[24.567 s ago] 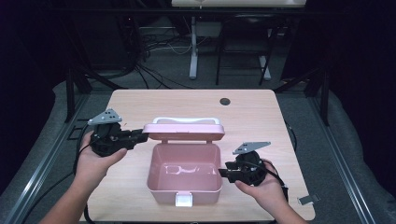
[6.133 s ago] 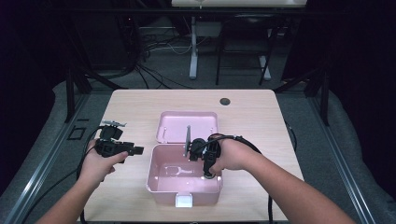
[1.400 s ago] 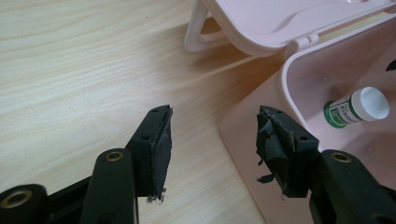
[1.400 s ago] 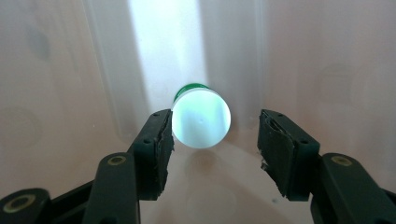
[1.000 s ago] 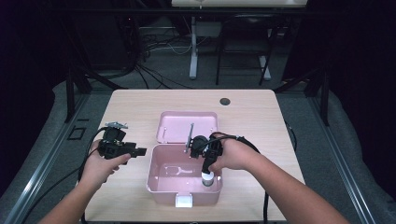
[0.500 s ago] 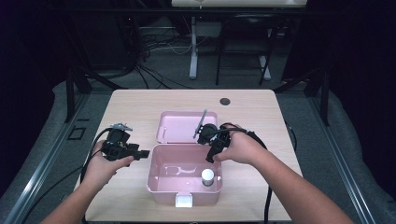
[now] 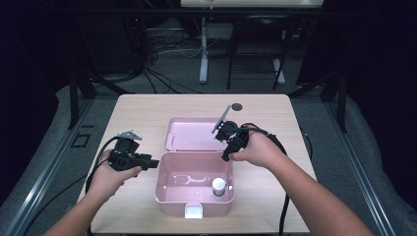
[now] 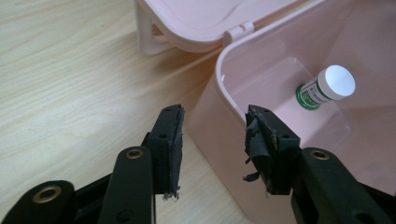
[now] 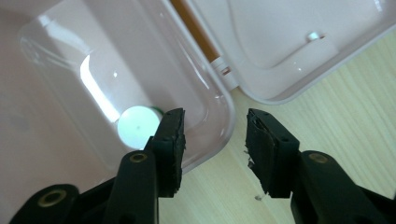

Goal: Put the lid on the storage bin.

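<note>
While the little bottle (image 7: 219, 186) stands in the pink box (image 7: 167, 196), near its front right corner, both tongs are spread and pinch nothing, though their jaws have just been closing a bit. The right tongs (image 7: 227, 147) hang over the back rim; the left tongs (image 8: 212, 135) straddle the left wall. The bottle stands straight up, white cap on top. I think shutting the lid (image 7: 192, 133) comes next.
</note>
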`<state>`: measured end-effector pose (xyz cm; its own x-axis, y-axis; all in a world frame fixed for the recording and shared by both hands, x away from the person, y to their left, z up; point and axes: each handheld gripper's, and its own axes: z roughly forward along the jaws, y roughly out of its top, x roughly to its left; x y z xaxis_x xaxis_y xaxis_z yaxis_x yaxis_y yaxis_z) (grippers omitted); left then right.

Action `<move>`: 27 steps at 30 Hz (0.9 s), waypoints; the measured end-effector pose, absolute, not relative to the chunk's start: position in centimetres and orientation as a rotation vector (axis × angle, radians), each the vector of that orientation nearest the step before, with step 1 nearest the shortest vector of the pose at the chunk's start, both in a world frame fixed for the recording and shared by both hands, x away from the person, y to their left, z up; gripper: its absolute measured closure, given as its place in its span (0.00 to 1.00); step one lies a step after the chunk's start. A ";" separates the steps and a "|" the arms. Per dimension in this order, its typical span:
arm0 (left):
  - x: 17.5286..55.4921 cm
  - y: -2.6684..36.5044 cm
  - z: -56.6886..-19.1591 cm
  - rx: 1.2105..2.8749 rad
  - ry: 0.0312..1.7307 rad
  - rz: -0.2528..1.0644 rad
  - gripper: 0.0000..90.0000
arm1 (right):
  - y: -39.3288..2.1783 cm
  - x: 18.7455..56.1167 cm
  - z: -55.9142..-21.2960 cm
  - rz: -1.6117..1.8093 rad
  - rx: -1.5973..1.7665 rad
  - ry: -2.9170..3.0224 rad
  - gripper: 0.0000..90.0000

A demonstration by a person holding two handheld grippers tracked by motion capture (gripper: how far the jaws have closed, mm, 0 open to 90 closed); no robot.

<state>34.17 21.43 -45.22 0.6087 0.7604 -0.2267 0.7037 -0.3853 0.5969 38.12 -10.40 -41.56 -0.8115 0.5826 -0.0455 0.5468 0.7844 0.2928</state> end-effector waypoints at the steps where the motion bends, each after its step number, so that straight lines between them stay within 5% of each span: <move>1: 34.1 21.4 -45.2 2.174 1.144 0.110 0.64 | -10.5 38.2 -41.5 0.415 0.924 2.830 0.66; 27: 33.7 20.6 -45.1 2.188 1.113 0.151 0.80 | -12.5 40.5 -41.5 0.593 1.207 2.633 0.75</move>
<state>33.71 20.58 -45.12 0.6294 0.7539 -0.1884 0.6768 -0.4126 0.6097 40.51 -12.55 -41.53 -0.6526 0.7577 -0.0018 0.6838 0.5899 0.4295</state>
